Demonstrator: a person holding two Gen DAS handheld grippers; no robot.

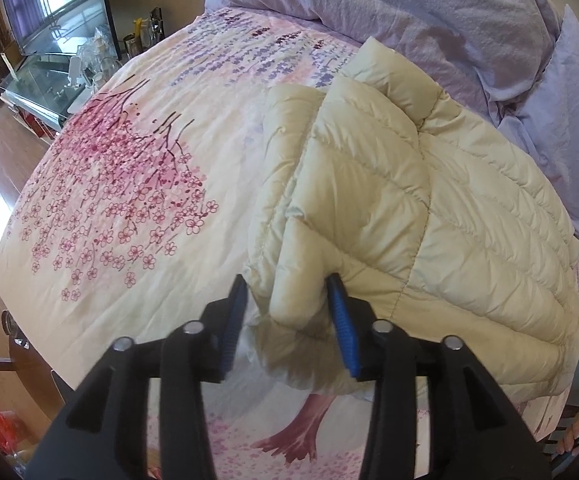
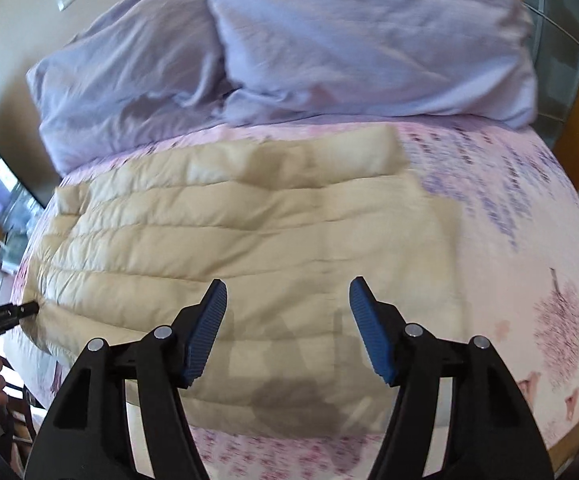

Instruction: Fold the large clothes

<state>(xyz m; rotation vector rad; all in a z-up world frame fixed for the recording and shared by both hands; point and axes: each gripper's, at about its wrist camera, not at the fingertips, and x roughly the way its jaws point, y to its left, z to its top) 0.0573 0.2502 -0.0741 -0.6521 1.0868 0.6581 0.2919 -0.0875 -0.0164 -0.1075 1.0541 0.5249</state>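
A cream quilted puffer jacket [image 1: 429, 208] lies partly folded on a bed with a cherry-blossom sheet [image 1: 129, 184]. My left gripper [image 1: 289, 312] is shut on a folded sleeve end of the jacket at its near edge. In the right wrist view the jacket [image 2: 249, 240] lies spread across the bed. My right gripper [image 2: 287, 332] is open and empty, hovering over the jacket's near part. The left gripper [image 2: 21, 312] shows at the jacket's left edge in that view.
A lilac duvet and pillows [image 2: 329, 40] are piled at the head of the bed. A TV [image 1: 57, 4] on a glass stand with small items stands beyond the bed's far side. Wooden floor [image 1: 5, 148] lies left of the bed.
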